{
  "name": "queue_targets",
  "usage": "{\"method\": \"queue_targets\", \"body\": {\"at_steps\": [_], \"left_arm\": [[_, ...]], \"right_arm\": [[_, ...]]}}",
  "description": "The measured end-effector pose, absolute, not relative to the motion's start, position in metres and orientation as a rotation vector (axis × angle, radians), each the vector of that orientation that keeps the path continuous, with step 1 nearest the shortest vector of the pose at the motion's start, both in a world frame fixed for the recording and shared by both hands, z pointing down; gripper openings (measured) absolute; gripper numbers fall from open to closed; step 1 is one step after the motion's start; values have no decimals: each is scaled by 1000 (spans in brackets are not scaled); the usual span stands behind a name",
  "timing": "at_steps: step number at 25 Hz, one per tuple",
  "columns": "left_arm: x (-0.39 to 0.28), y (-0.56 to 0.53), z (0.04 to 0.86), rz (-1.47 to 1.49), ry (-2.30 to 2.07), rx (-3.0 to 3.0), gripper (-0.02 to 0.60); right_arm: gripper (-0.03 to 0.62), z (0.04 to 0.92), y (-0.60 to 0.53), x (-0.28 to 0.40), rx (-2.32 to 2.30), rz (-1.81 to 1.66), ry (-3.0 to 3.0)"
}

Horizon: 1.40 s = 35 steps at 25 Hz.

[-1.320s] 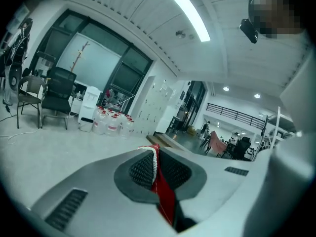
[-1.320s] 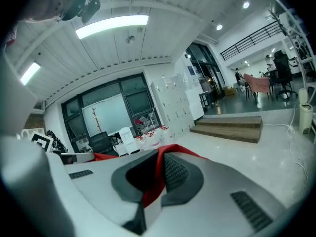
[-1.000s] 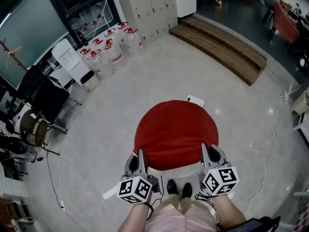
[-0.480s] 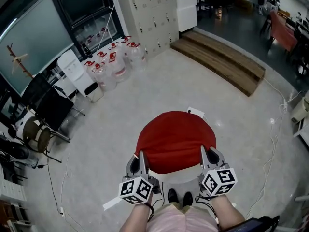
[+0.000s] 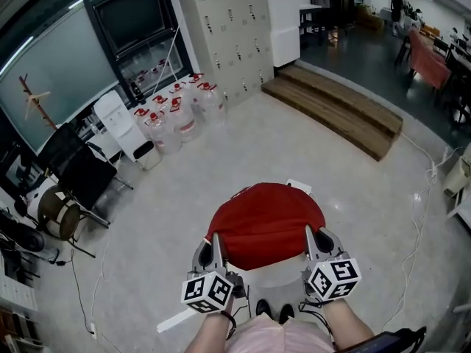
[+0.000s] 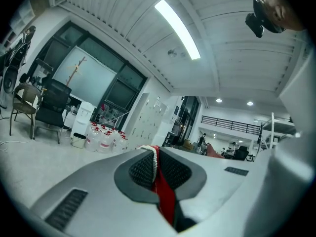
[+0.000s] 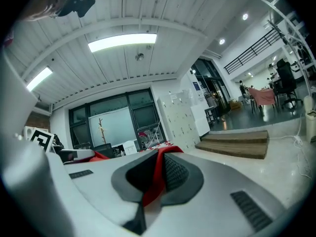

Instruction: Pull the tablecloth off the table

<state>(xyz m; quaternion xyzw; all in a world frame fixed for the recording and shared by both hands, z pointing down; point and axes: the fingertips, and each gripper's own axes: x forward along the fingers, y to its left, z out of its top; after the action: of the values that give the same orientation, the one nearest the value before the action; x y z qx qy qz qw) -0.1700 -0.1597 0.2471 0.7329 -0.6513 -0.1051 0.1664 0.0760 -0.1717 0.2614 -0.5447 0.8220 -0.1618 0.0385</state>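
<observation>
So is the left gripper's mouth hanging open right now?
No, the left gripper view shows the left gripper with its jaws closed tight on a fold of the red tablecloth.

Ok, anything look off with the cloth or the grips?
Nothing stands out. The left gripper and right gripper are each shut on the near hem of the cloth, level with each other. The cloth is slightly rumpled at its far edge; no tear or spill shows.

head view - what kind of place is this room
Likely an office or workshop lobby: a wall of lockers, spare water jugs beside a water dispenser, and office chairs.
</observation>
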Motion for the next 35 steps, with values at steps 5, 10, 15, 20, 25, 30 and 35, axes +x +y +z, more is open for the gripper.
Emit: {"method": "queue_targets", "body": {"at_steps": [5,10,15,20,25,30,35], "left_arm": [[-168,-154,235,-318,-1867,2103,32],[-164,-147,229,-323,-1880,2112,32],[-156,-141,231,-317,-1889,2110,32],[-155,-136,234,-310,-1907,2112,32],[-148,-131,230,-309,-1922,2120,32],[-144,-125,239,-338,-1924,2080,32],[-152,-121,252,-386,-1907,2033,31]], "right_arm": [[26,251,-167,78,-1661,-467,2514],[26,247,-160,82,-1654,-452,2515],[26,250,-155,89,-1651,-454,2515],[26,256,-151,89,-1633,-465,2517],[26,258,-147,95,-1623,-462,2529],[26,264,-141,99,-1597,-474,2554],[26,270,-139,91,-1584,-488,2581]]}}
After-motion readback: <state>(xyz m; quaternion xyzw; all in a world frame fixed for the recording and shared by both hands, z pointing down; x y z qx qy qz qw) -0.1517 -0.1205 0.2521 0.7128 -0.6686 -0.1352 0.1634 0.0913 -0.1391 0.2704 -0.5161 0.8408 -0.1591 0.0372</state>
